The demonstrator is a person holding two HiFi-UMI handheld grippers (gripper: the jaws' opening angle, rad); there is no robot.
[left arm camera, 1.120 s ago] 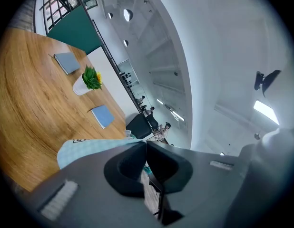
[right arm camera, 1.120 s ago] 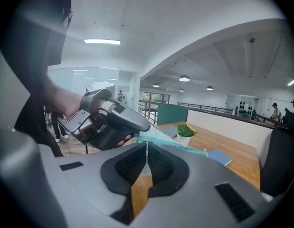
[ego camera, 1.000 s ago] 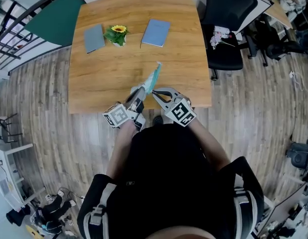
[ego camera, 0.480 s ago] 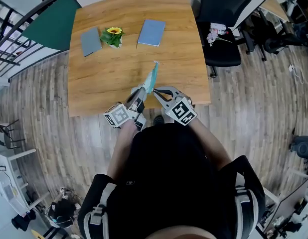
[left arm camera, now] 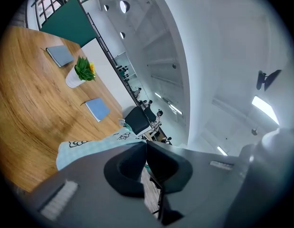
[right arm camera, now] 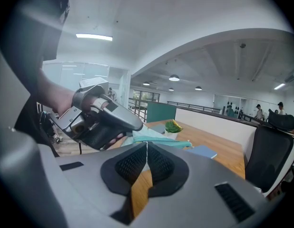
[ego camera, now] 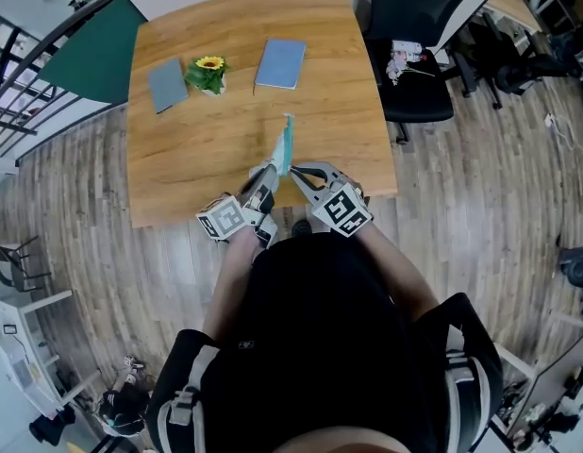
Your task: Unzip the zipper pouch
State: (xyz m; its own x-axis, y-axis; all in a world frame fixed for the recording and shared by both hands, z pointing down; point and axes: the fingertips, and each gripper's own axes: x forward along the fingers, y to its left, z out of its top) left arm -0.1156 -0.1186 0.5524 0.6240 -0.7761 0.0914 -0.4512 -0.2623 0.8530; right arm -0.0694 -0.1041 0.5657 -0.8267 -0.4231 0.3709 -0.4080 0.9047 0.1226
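Wood-grain table (ego camera: 178,168) on a grey plank floor (ego camera: 74,206). Black office chair (ego camera: 414,26) sits off its 2 o'clock corner, green panel (ego camera: 89,50) beyond the 10 o'clock corner w/ a dark railing (ego camera: 18,111) past that. At the far side of the table, L to R: grey notebook (ego camera: 166,85), small sunflower pot (ego camera: 208,74), blue notebook (ego camera: 280,62), all lying apart.

Teal zipper pouch (ego camera: 285,144) stands on edge nr the table's 6 o'clock side, running toward 12 from the grippers. L gripper (ego camera: 270,171) has its fingers clamped on the pouch's near end. R gripper (ego camera: 293,171) is just beside it at 3 o'clock, fingers pressed together right at the pouch edge; whether a zip tab is nipped btwn them is too small to tell.

Ceiling is white w/ round lights (right arm camera: 174,78).
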